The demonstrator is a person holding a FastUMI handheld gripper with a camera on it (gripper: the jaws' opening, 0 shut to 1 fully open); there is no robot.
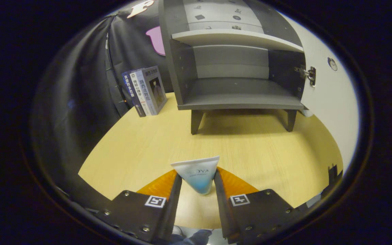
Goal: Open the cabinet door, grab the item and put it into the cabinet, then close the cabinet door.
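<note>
Between the tool [197, 182] fingers, one tube [197, 173] pinched, one open cabinet [237, 68] beyond, three books [145, 90].

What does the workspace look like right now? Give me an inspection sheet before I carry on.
Surface: light wooden table, bare between fingers and cabinet.
Job's things: cabinet stands on legs beyond the fingers, its white door swung open, lower shelf bare; tube held upright between the fingers.
Clutter: books standing upright beside the cabinet.
Grippers: gripper shut on the tube, both fingers pressing its sides.
Cables: nothing seen.
Surroundings: black cloth wall behind the books.
</note>
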